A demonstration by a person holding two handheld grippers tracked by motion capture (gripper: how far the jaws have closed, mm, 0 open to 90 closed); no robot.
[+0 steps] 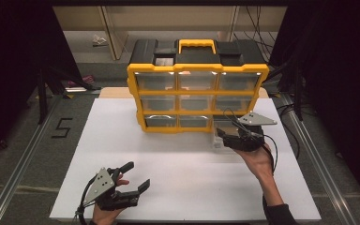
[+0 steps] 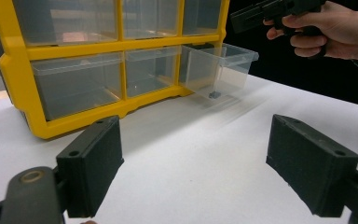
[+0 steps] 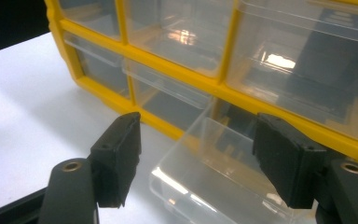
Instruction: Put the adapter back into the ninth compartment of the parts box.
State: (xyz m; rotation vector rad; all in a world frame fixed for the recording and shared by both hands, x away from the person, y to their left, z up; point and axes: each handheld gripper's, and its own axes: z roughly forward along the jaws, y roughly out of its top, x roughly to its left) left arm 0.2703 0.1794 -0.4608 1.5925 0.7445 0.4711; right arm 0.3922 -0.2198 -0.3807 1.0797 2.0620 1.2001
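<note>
The right gripper hangs with its jaws spread wide over the clear drawer — gripping nothing. That drawer sits pulled out of the bottom-right slot of the yellow organizer on the white table. The left gripper rests near the table's front edge — jaws wide apart, empty.

A big white table holds a yellow box of clear drawers. The box stands at the far side. One bottom drawer sticks out.
</note>
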